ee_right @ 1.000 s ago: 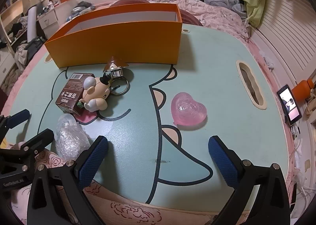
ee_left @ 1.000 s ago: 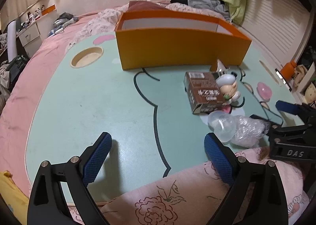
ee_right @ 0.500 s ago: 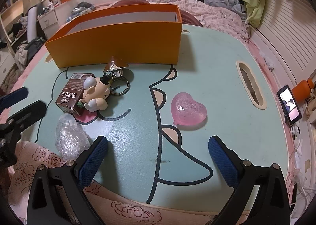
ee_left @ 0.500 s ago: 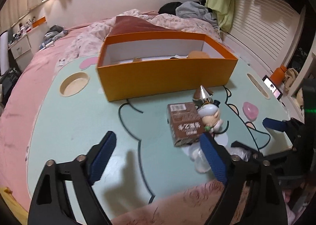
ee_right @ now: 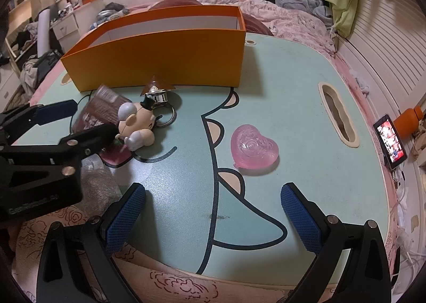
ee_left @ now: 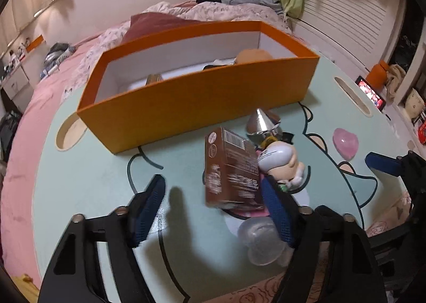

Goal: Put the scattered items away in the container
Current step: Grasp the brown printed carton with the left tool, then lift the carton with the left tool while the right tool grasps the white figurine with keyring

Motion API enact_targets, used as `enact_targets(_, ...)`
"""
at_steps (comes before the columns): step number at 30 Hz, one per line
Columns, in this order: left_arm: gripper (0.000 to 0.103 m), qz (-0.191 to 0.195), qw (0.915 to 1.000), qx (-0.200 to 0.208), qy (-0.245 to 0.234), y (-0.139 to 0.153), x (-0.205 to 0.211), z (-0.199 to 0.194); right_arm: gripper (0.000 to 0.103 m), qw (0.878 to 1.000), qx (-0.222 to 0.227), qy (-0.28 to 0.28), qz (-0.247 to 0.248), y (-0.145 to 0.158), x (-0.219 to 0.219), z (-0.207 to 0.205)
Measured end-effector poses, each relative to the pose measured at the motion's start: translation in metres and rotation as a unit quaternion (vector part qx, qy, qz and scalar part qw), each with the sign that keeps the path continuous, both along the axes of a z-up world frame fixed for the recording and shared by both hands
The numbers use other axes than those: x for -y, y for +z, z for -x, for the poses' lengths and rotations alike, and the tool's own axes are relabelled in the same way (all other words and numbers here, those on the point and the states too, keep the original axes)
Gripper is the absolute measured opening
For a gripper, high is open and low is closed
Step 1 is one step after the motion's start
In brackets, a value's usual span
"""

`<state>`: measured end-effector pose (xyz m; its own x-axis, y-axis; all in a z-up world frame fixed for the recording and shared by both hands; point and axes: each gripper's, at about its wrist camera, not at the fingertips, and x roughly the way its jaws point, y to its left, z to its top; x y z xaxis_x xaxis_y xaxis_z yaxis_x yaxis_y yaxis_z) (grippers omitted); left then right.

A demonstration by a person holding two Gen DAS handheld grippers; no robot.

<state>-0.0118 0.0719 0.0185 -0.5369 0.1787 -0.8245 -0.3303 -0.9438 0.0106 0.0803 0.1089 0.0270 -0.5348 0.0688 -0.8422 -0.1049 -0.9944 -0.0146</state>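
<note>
The orange box [ee_left: 202, 106] stands open at the back of the mint table [ee_left: 87, 183], with a few items inside. In front of it lie a brown carton [ee_left: 229, 170], a cartoon figurine [ee_left: 279, 162], a silver cone keyring [ee_left: 262, 122], a crumpled clear plastic piece [ee_left: 261, 241] and a pink heart [ee_right: 253, 146]. My left gripper [ee_left: 213, 210] is closing around the carton, which looks tipped and blurred. Its right finger [ee_left: 277, 207] is at the carton's corner; the left finger stands clear. My right gripper [ee_right: 213, 212] hangs open near the front edge, the heart lying beyond its fingertips.
A lit phone [ee_right: 390, 140] and an orange bottle [ee_right: 408, 116] sit off the table's right side. The tabletop has a long slot [ee_right: 336, 114] and a round hole [ee_left: 69, 135]. Pink floral cloth [ee_right: 173, 284] covers the near edge. Bedding and clothes are piled behind the box.
My left gripper swung right and forward to the brown carton and its jaws narrowed. The carton tipped up from lying flat. The right gripper stayed where it was.
</note>
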Motion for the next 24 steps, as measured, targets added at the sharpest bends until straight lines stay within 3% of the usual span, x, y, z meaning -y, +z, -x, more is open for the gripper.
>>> enact_targets(4,0.062,-0.013,0.9999,-0.007,0.004,0.004,0.005,-0.001,0.102,1.000,0.000,0.000,0.000,0.000,0.000,0.000)
enact_targets(7,0.062,-0.001,0.9999,-0.009,-0.011,0.003,-0.003,0.001,0.102,1.000,0.000,0.000,0.000,0.000,0.000,0.000)
enact_targets(10,0.063,0.016,0.9996,0.014,-0.020,-0.005,-0.009,0.012,0.102,1.000,0.000,0.000,0.000,0.000,0.000,0.000)
enact_targets(12,0.062,0.000,0.9998,0.009,-0.015,-0.004,-0.007,0.018,0.102,1.000,0.000,0.000,0.000,0.000,0.000,-0.001)
enact_targets(14,0.043,-0.008,0.9998,0.004,-0.017,-0.006,-0.004,0.017,0.102,1.000,0.000,0.000,0.000,0.000,0.000,0.001)
enact_targets(17,0.042,-0.019,0.9997,-0.004,-0.017,-0.006,0.003,0.012,0.102,1.000,0.000,0.001,0.000,0.000,-0.001,0.000)
enact_targets(21,0.042,-0.043,0.9980,-0.042,0.018,0.014,0.025,-0.002,0.101,1.000,0.000,0.002,0.001,0.003,0.001,0.002)
enact_targets(24,0.042,-0.090,0.9926,-0.065,0.049,0.026,0.053,-0.022,0.089,1.000,-0.017,0.006,0.022,0.010,-0.002,0.000)
